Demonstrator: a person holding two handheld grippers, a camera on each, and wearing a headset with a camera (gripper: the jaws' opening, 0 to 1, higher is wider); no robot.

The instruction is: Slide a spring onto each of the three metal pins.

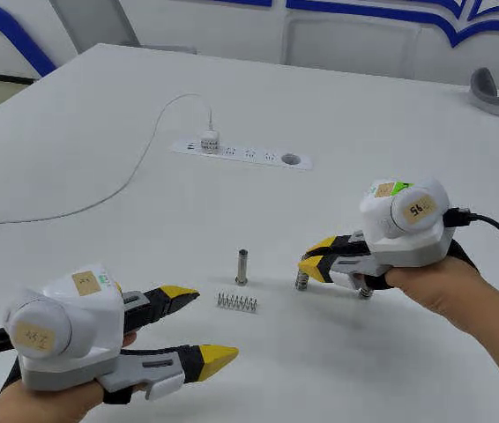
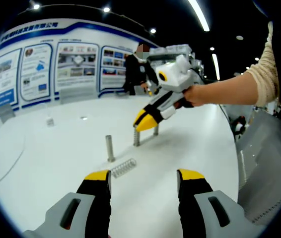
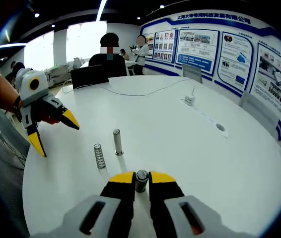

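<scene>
Right gripper view: right tool [image 3: 142, 178], nearly closed, seemingly pinches a spring-clad pin [image 3: 141, 174] beside the bare pin [image 3: 116, 141]; pushing straight down seats it. Left tool [image 1: 205, 323] gapes empty.

Smooth matt table [image 1: 100, 141]; dull grey metal pin [image 1: 242, 266]; bright wire spring [image 1: 237, 302]

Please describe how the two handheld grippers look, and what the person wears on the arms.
Both the left gripper and the right gripper have a rounded white and grey body, black jaws with yellow tips, tan paper labels with handwriting, and a black cable at the back. The right one carries a green sticker. A beige knit sleeve is on the right arm.
</scene>
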